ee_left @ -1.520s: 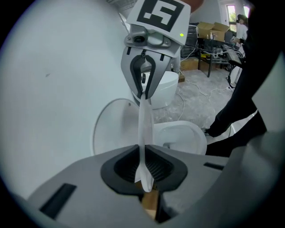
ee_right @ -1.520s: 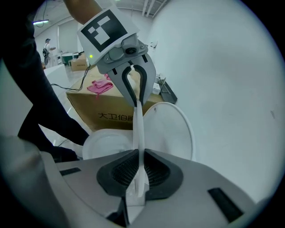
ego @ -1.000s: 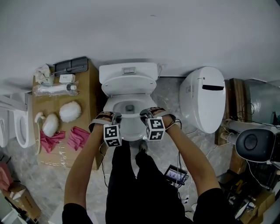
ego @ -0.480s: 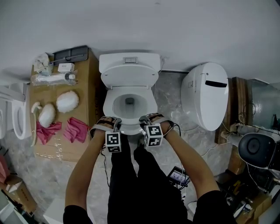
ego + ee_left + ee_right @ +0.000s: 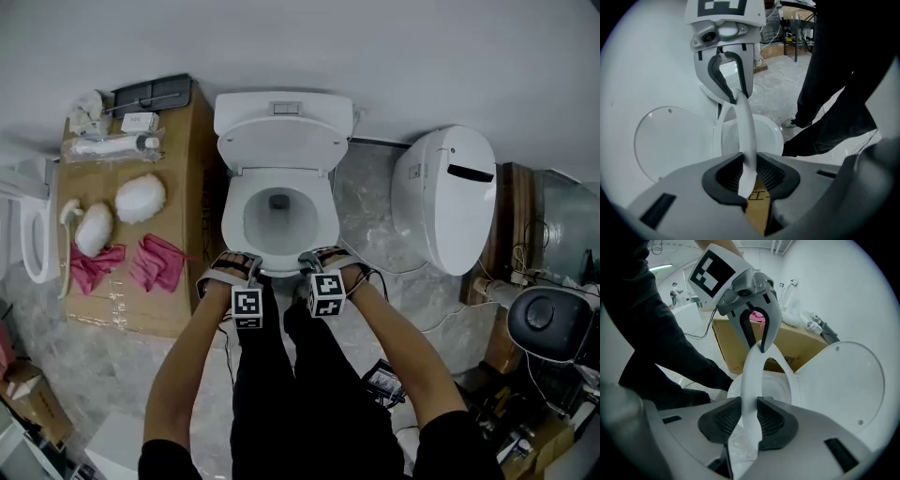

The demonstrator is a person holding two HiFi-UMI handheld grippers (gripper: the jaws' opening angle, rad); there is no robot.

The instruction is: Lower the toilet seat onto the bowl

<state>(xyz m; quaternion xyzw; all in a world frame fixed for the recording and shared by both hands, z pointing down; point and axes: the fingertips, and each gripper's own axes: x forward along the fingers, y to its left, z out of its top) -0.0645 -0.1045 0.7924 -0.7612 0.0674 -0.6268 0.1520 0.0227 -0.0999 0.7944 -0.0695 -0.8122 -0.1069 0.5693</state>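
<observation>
Two handheld grippers meet at the front rim of the white oval plastic toilet seat, just below the centre of the head view. The left gripper and the right gripper sit side by side, one on each side of the rim's midline. Holding it there, far from the hinge, most likely keeps the ring level and lets it be set down gently instead of dropped. The seat appears to lie flat on the white ceramic bowl. The rounded white lid leans back against the tank in the upper middle, out of the way. In the left gripper view the thin seat edge runs between the ribbed black pads of the left gripper, with a sliver of space on either side. The right gripper view shows the same edge between the pads of the right gripper. Both pairs of jaws are opening around the rim rather than pinching it. That fits a seat that now looks down and needs no more support.
</observation>
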